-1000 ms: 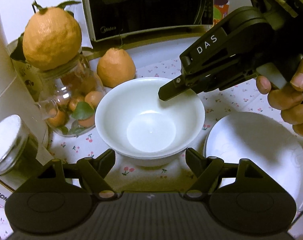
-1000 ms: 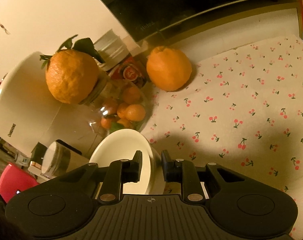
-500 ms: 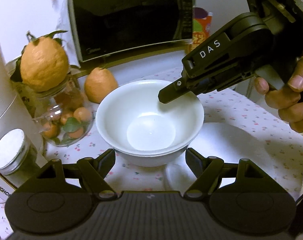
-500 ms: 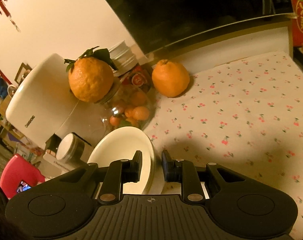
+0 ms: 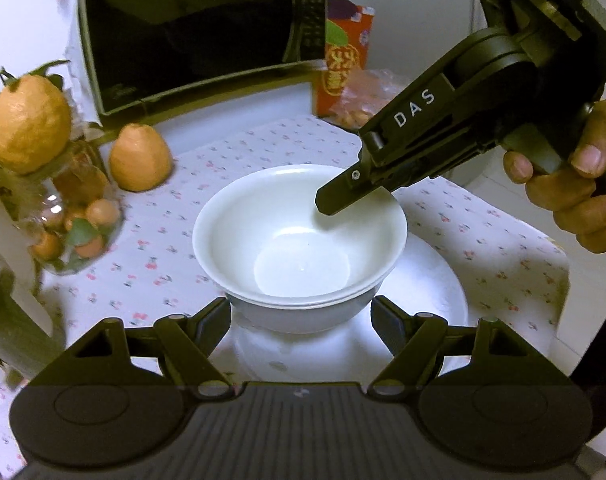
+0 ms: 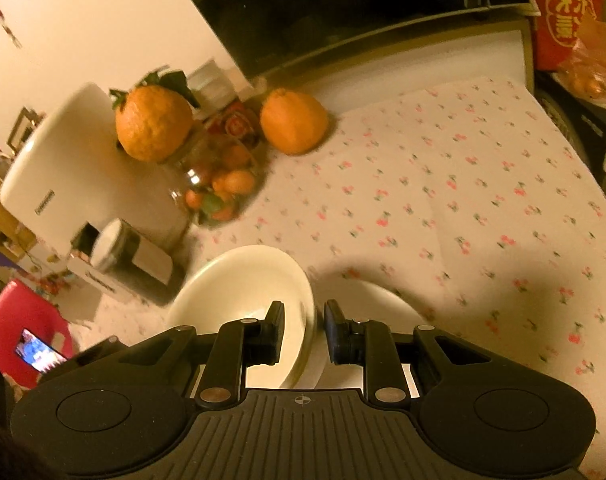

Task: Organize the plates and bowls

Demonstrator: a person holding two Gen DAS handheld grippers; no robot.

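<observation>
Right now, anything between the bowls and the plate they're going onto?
Nothing visible. The bowls, two nested, sit above the plate, its face bare under them. The right gripper pinches the rim; the left gripper straddles the base. Whether the left fingers touch the base or the base touches the plate, I cannot tell.

Both wrist views angled down, close over shared bowls (image 5: 299,236) — opposite sides

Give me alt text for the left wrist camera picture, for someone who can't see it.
Two stacked white bowls sit between the left gripper's fingers, above a white plate, while the right gripper, held in a hand, pinches their rim. Behind, on a cherry-print tablecloth, are oranges, a fruit jar and a microwave.
</observation>
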